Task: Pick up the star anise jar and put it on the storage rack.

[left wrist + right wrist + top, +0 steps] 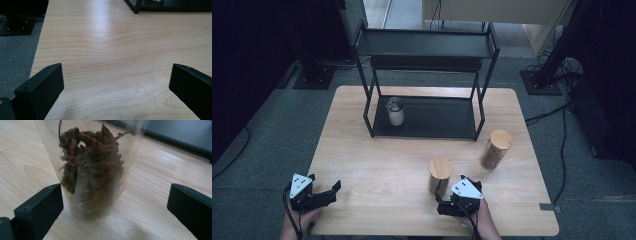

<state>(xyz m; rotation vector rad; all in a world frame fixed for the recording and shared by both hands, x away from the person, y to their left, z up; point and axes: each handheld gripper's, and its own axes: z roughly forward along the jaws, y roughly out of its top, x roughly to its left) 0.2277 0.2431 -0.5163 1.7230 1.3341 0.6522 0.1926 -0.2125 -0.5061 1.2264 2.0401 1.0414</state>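
the right claw (447,192) sits low on the wooden surface (377,165), its jaws spread wide and empty, aimed at the near jar (440,174), which stands upright just ahead of it toward the front of the surface. in the right gripper view the near jar (92,170) stands between the two jaws without touching either, and its clear wall shows a loose fill of dark, dried, spiky pieces.

by the look of it, the jar is light: the contents are dry and airy and there is a lot of empty room. the wall is stiff and smooth, probably glass or hard plastic, so it may slip under a weak pinch and could crack or tip if knocked. the wooden lid only rests on top, so it is a poor place to hold. the better hold looks to be across the round body, about midway up, jaws square to the sides.

the left claw (324,192) rests open over bare surface at the front left, holding nothing. a second jar (495,149) stands to the right, and a black shelf rack (427,75) with a small container (395,111) stands at the back.
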